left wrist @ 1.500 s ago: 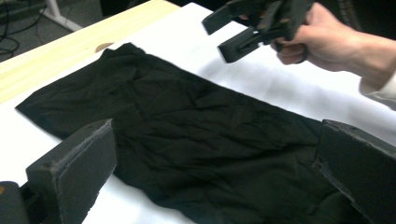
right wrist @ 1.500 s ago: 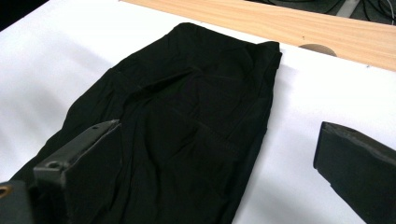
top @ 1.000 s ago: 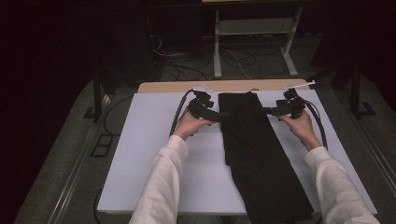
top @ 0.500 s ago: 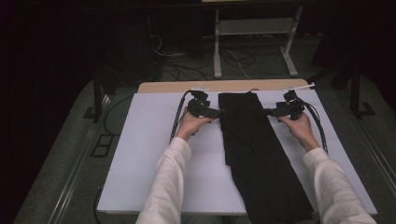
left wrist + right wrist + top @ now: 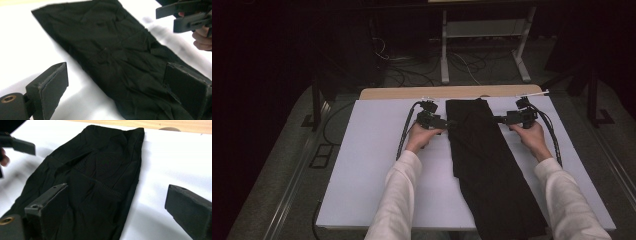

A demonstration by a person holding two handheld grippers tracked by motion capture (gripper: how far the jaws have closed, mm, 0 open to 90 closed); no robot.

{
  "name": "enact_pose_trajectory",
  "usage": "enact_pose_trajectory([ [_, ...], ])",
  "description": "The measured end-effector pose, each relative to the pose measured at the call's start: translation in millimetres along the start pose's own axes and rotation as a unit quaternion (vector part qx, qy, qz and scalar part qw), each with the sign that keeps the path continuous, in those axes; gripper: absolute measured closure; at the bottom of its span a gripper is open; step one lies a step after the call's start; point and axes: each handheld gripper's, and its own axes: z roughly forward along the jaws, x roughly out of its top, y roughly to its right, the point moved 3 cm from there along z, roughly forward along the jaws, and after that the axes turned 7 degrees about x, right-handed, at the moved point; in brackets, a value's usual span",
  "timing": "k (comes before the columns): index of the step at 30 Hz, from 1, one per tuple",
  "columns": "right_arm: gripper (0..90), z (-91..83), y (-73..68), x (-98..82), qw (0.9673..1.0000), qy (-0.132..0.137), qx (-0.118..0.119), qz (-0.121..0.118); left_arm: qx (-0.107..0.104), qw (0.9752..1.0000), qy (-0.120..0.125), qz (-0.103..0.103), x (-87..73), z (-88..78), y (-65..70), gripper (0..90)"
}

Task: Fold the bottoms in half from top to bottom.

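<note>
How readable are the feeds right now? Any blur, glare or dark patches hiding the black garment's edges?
High view: the room is dark and the lit white table cover shows the black garment as a flat silhouette. Left gripper view: the garment's edge is smeared, its folds faint. Right gripper view: sharper, stitching visible, mild glare on the white cover.

You have a black pair of trousers (image 5: pixel 482 155) folded lengthwise into a long narrow strip, lying flat and slightly creased on the white surface (image 5: pixel 372 165). Its waist end points to the far edge, and the legs run past the near edge.
</note>
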Motion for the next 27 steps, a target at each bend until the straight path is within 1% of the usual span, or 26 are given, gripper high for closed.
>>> enact_pose_trajectory([
  [2, 5.8, 1.0, 0.1, -0.6, 1.0, -0.003, 0.002, 0.002, 0.002, 1.0, -0.003, -0.009, -1.7, 2.5, -2.4, 7.0],
  [4, 6.2, 1.6, 0.1, -0.7, 1.0, -0.006, -0.001, -0.002, 0.0, 0.9998, -0.004, -0.017, -3.0, 3.9, -5.2, 10.2],
  [6, 6.9, 2.2, 0.7, -0.6, 1.0, -0.008, -0.003, -0.003, -0.001, 0.9998, -0.005, -0.021, -3.9, 5.1, -7.4, 13.1],
  [8, 8.7, 2.9, 2.5, -0.6, 1.0, -0.008, -0.003, -0.002, -0.007, 0.9996, -0.004, -0.025, -4.5, 6.1, -7.8, 14.8],
  [9, 9.1, 3.3, 3.6, -0.7, 1.0, -0.007, -0.003, 0.002, -0.01, 0.9996, -0.003, -0.027, -4.7, 6.6, -7.8, 15.6],
  [10, 9.9, 3.5, 5.1, -0.7, 1.0, -0.006, -0.002, 0.006, -0.014, 0.9995, -0.003, -0.028, -5.1, 7.0, -7.9, 17.7],
  [12, 14.1, 4.0, 7.1, -1.2, 0.9999, -0.003, 0.005, 0.014, -0.018, 0.9994, -0.003, -0.029, -6.1, 8.4, -8.4, 22.5],
  [13, 14.4, 4.4, 7.8, -1.4, 0.9998, -0.003, 0.006, 0.017, -0.02, 0.9993, -0.004, -0.031, -6.6, 9.3, -8.8, 25.7],
  [14, 14.9, 5.0, 8.9, -1.6, 0.9998, -0.005, 0.005, 0.016, -0.021, 0.9992, -0.004, -0.034, -7.2, 10.3, -9.2, 29.7],
  [16, 17.7, 6.0, 9.8, -1.9, 0.9997, -0.01, 0.004, 0.02, -0.019, 0.9991, -0.007, -0.036, -8.0, 11.7, -10.1, 33.1],
  [18, 21.1, 6.4, 10.5, -2.2, 0.9997, -0.012, 0.004, 0.021, -0.022, 0.9989, -0.008, -0.04, -8.5, 12.1, -10.6, 36.8],
  [21, 26.6, 6.6, 11.2, -1.6, 0.9996, -0.016, 0.005, 0.022, -0.025, 0.9986, -0.008, -0.046, -8.9, 12.9, -11.7, 40.1],
  [23, 28.1, 7.9, 11.1, -1.0, 0.9995, -0.019, 0.007, 0.022, -0.025, 0.9984, -0.008, -0.05, -9.3, 13.7, -12.4, 41.8],
  [26, 29.5, 11.2, 10.9, -0.5, 0.9993, -0.03, 0.005, 0.02, -0.024, 0.9983, -0.015, -0.05, -10.7, 15.1, -12.4, 43.1],
  [27, 29.6, 12.1, 10.9, -0.5, 0.9992, -0.032, 0.007, 0.023, -0.025, 0.9982, -0.016, -0.053, -11.1, 15.8, -12.3, 43.0],
])
